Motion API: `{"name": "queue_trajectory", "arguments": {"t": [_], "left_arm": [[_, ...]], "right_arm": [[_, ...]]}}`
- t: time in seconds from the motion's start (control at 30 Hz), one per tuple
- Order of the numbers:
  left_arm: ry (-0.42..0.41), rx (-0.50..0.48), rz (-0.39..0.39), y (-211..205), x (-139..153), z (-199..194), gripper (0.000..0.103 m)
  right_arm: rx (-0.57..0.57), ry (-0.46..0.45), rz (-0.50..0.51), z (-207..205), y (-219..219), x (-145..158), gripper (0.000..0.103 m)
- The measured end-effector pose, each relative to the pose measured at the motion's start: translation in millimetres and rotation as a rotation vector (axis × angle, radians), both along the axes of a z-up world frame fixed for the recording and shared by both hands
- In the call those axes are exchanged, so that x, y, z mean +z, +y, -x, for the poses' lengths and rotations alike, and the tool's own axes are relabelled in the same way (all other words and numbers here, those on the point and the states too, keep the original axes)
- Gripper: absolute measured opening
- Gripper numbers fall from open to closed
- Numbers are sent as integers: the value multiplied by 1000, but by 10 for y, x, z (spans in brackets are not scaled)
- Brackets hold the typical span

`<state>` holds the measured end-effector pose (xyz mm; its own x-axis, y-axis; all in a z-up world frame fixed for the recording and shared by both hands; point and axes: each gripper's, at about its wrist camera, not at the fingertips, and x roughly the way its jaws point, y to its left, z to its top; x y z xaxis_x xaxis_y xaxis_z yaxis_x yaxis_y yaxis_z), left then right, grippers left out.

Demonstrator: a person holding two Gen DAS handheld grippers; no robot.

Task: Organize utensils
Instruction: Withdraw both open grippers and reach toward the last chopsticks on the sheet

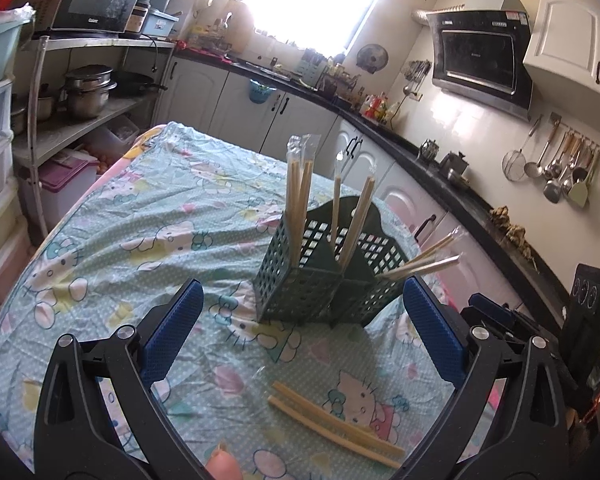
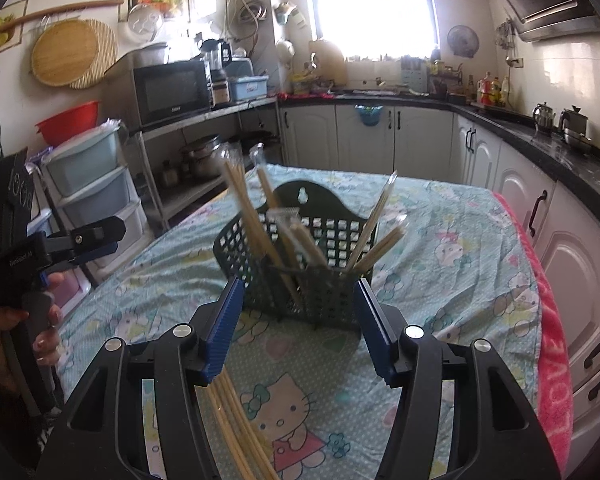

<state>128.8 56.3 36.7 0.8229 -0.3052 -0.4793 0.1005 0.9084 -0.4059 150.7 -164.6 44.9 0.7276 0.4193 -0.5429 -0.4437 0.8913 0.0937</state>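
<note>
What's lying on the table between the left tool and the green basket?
Only bare patterned tablecloth separates the left tool from the green basket in the left wrist view.

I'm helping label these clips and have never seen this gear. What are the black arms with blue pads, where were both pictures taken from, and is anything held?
No robot here: a person carries a hand-held gripper in each hand, each with a fisheye camera looking along its two blue-padded fingers. One picture comes from the left hand-held gripper, the other from the right hand-held gripper. Both are open and hold nothing. On the cartoon-print tablecloth stands a dark green basket with wrapped chopsticks stuck in it. More loose chopsticks lie on the cloth in front.
</note>
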Motion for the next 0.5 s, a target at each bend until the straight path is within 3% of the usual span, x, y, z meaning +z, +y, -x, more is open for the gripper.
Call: {"name": "queue_trajectory", "arguments": {"t": [0.4,0.5], "left_arm": [[94,-26,-2,28,-239,42,92],[138,-43,25,54,-334,33,86]], "right_arm": [[113,122,56,-20,230,-343,55],[156,157,86,-12,329,-460,55]]}}
